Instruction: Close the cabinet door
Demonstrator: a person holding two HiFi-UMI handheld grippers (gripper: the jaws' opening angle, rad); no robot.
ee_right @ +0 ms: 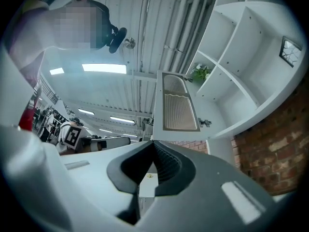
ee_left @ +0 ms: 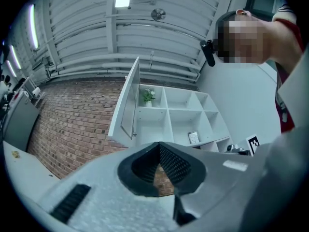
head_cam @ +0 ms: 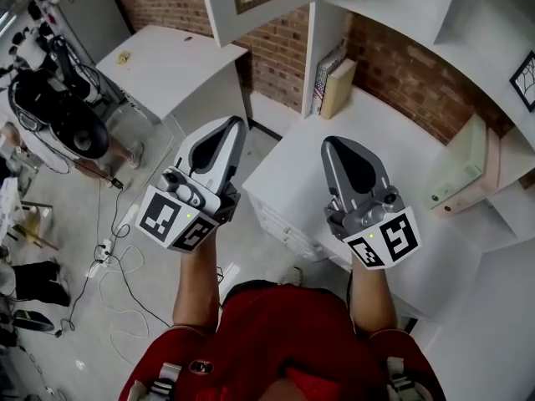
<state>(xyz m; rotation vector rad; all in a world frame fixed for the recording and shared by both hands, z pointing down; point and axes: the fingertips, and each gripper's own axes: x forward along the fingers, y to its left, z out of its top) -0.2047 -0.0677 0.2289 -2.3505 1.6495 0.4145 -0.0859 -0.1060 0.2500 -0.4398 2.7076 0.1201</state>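
Note:
The white cabinet door [head_cam: 219, 7] with a slatted inset stands swung open at the top of the head view, above and beyond both grippers. In the left gripper view the door [ee_left: 126, 108] hangs edge-on to the left of the open white shelves [ee_left: 181, 117]. The right gripper view has its slatted face [ee_right: 177, 103] straight ahead. My left gripper [head_cam: 238, 122] and right gripper [head_cam: 328, 144] are raised side by side, apart from the door. Both point up towards it, shut and with nothing in them. The left jaws [ee_left: 159, 146] and the right jaws [ee_right: 153, 144] meet at their tips.
A white desk [head_cam: 288, 178] with drawers lies under the grippers against a brick wall [head_cam: 401, 73], with books [head_cam: 336, 86] leaning at its back. A small plant [ee_left: 148, 96] and a framed picture [ee_right: 291, 51] sit in the shelves. A white side table [head_cam: 167, 69], equipment [head_cam: 50, 107] and floor cables [head_cam: 109, 257] lie to the left.

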